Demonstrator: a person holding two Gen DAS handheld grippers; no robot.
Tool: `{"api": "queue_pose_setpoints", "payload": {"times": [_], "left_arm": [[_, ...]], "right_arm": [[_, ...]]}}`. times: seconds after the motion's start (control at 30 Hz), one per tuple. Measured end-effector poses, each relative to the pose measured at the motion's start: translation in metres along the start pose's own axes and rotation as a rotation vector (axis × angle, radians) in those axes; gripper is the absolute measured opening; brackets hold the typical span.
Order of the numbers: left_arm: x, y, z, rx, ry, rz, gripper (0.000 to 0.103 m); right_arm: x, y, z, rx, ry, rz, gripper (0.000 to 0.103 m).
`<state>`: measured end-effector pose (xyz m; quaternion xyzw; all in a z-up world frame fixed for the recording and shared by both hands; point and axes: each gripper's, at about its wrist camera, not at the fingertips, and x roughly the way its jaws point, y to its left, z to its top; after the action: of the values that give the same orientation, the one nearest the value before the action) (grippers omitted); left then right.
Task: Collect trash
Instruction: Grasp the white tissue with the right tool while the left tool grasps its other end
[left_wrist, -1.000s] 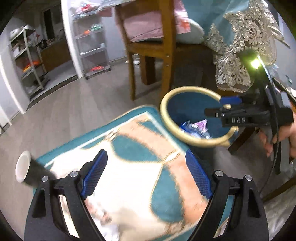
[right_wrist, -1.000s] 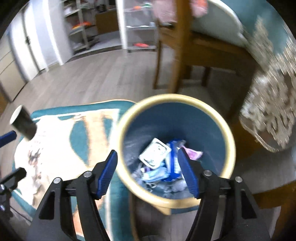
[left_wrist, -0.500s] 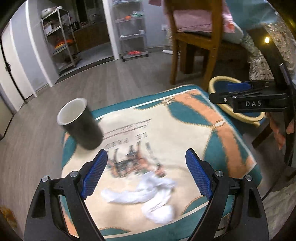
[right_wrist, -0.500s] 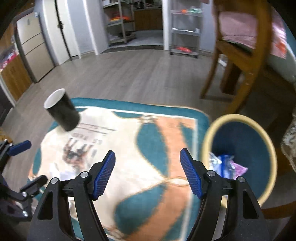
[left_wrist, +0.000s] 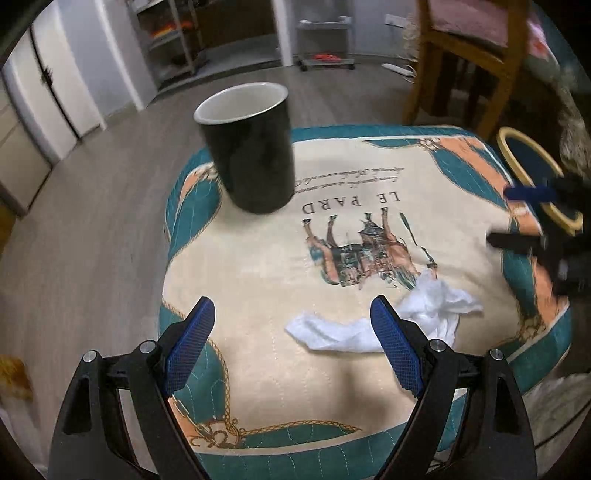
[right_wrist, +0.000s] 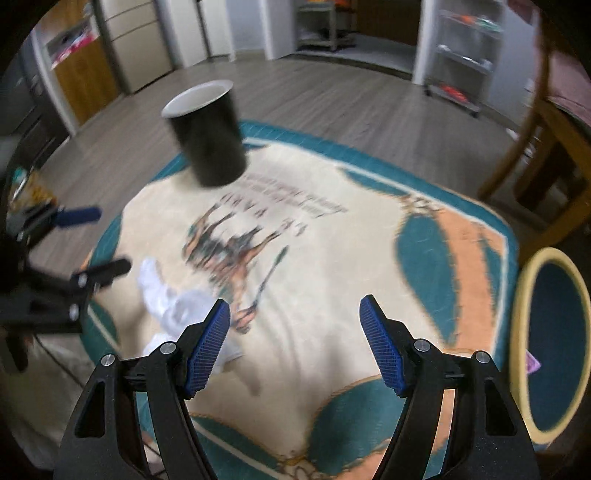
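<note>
white crumpled tissue (left_wrist: 380, 321) not yet collected, lying on the printed cloth of the bench (left_wrist: 280, 266), just beside the left tongs (left_wrist: 291, 347) and low-left of the right tongs (right_wrist: 295, 341). both tongs spread wide, grasping nothing. yellow-rimmed bin (right_wrist: 550, 343) off the bench edge, a purple scrap at its rim. black cup (left_wrist: 247, 147) upright, apparently empty.

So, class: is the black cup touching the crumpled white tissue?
Apart. The left wrist view shows bare cloth between the black cup and the crumpled white tissue.
</note>
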<state>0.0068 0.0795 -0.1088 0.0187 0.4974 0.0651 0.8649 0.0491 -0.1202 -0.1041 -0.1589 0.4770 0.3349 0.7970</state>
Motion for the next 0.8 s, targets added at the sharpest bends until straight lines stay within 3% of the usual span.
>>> {"api": "queue_pose_setpoints", "payload": {"times": [0.07, 0.3, 0.37, 0.43, 0.5, 0.8], "left_arm": [[0.002, 0.006, 0.000, -0.033, 0.006, 0.001, 0.085], [0.006, 0.000, 0.000, -0.007, 0.012, 0.009, 0.085], [0.008, -0.002, -0.001, -0.001, 0.016, 0.005, 0.085], [0.009, -0.004, -0.001, 0.007, 0.019, 0.002, 0.085], [0.009, -0.008, -0.002, 0.019, 0.018, -0.006, 0.085], [0.004, -0.044, -0.008, 0.141, 0.008, -0.109, 0.084]], "right_arm": [[0.005, 0.009, -0.003, -0.035, 0.016, 0.026, 0.072], [0.025, 0.037, -0.013, -0.154, 0.106, 0.104, 0.049], [0.029, 0.042, -0.016, -0.182, 0.121, 0.102, 0.037], [0.030, 0.043, -0.017, -0.196, 0.135, 0.107, 0.012], [0.026, 0.045, -0.016, -0.207, 0.122, 0.106, 0.003], [0.012, 0.006, 0.000, -0.079, 0.049, 0.043, 0.002]]}}
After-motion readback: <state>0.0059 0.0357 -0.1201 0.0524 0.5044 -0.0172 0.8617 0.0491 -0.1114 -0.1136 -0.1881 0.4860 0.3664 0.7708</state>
